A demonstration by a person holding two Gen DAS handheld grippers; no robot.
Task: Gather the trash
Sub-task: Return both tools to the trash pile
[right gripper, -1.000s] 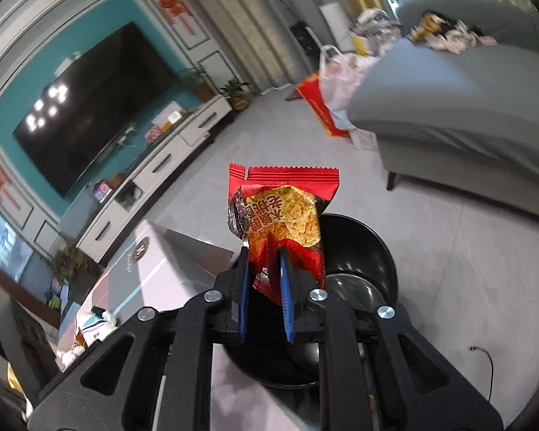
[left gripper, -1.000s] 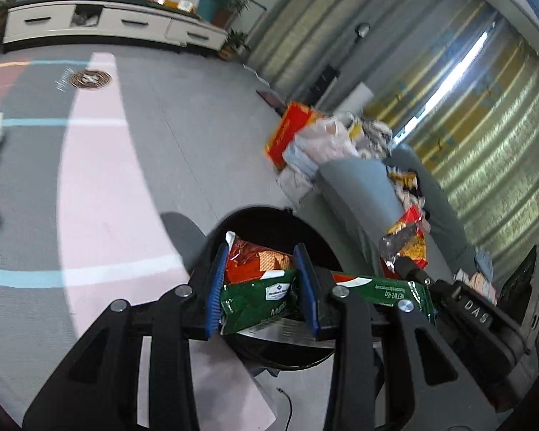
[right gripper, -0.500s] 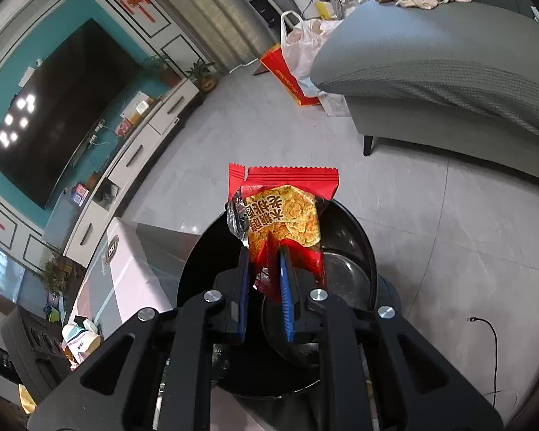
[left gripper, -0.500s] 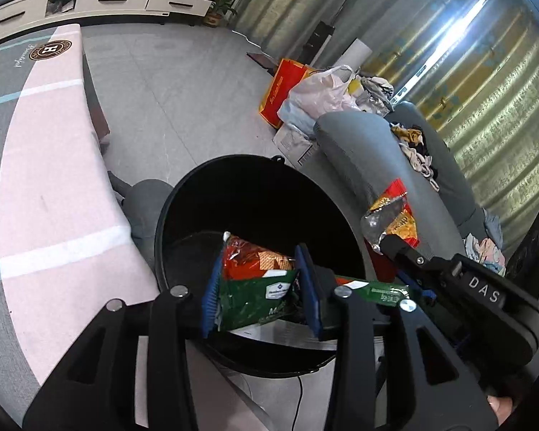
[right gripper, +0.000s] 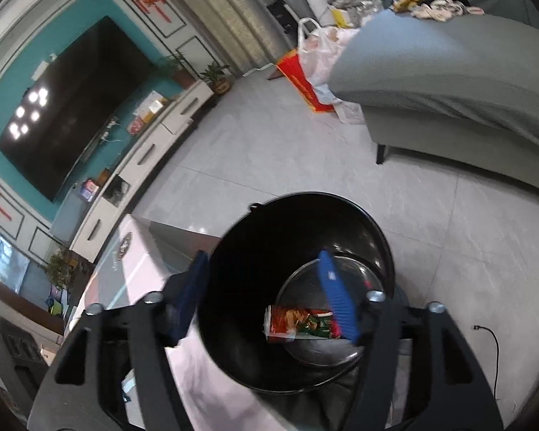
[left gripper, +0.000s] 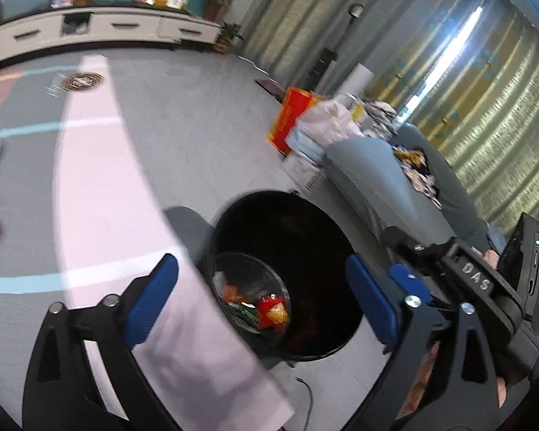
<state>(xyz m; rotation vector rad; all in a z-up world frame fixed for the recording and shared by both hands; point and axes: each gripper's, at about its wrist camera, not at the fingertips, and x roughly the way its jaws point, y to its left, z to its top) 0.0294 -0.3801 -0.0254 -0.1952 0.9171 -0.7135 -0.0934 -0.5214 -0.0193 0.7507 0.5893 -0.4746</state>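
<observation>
Black bin point(left gripper: 287, 280) holds the snack wrappers point(left gripper: 266, 309) at its bottom. Left gripper point(left gripper: 262, 301) and right gripper point(right gripper: 266, 298) have just been opening, jaws wide, nothing between them (drop complete). Remaining trash: cannot tell.

Sofa clutter point(left gripper: 418, 170) too blurred

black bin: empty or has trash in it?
Has trash: red and green snack wrappers lie at the bottom of the round black bin.
</observation>
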